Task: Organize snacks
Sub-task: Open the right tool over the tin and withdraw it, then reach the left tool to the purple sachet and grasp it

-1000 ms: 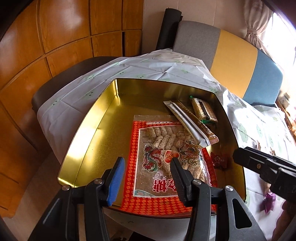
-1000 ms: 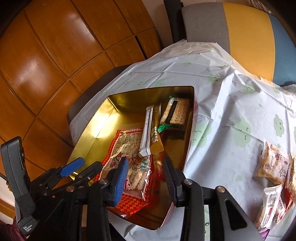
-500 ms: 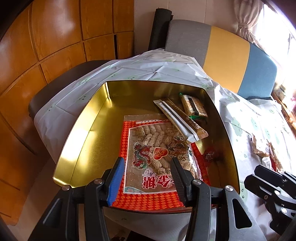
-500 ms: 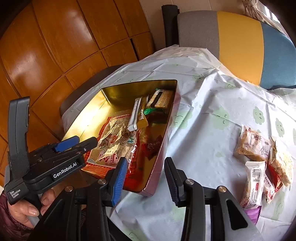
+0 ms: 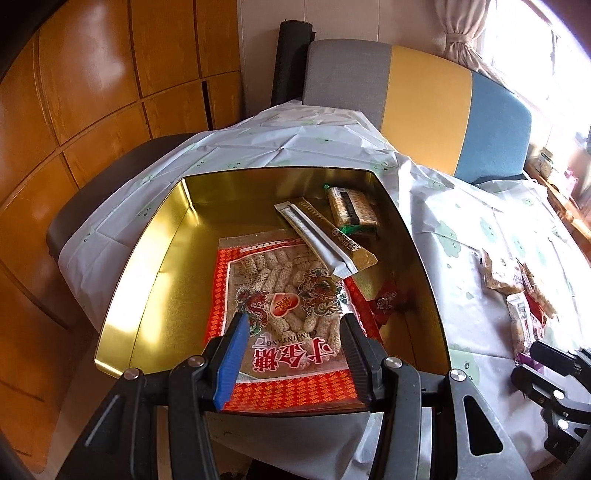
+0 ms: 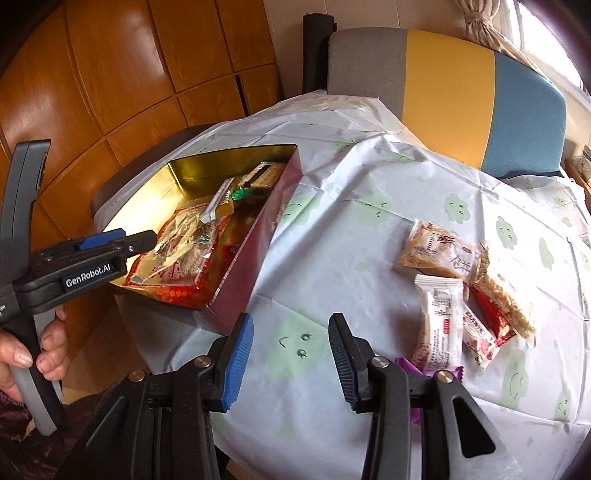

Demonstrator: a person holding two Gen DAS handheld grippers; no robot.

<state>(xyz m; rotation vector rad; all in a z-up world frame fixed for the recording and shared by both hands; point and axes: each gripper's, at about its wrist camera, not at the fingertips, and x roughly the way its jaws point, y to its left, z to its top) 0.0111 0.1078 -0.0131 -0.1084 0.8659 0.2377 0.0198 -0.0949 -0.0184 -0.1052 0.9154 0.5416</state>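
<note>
Empty, parted right gripper (image 6: 291, 360) nearing white oblong snack packet (image 6: 439, 325); best squared across its narrow width before closing.

Daylight pours in from the window (image 5: 535, 33) at upper right, blown out to white. It strikes the gold tin (image 5: 147, 266) on its left inner wall — a hot yellow glare in both views. The wood panels (image 6: 110, 74) carry soft sheen. Snack packets (image 6: 443, 302) throw short shadows onto the bench cloth (image 6: 351, 221). Focus is sharp at centre; fisheye bending curves straight lines, and the corners fall to black — mild softness near the rims
</note>
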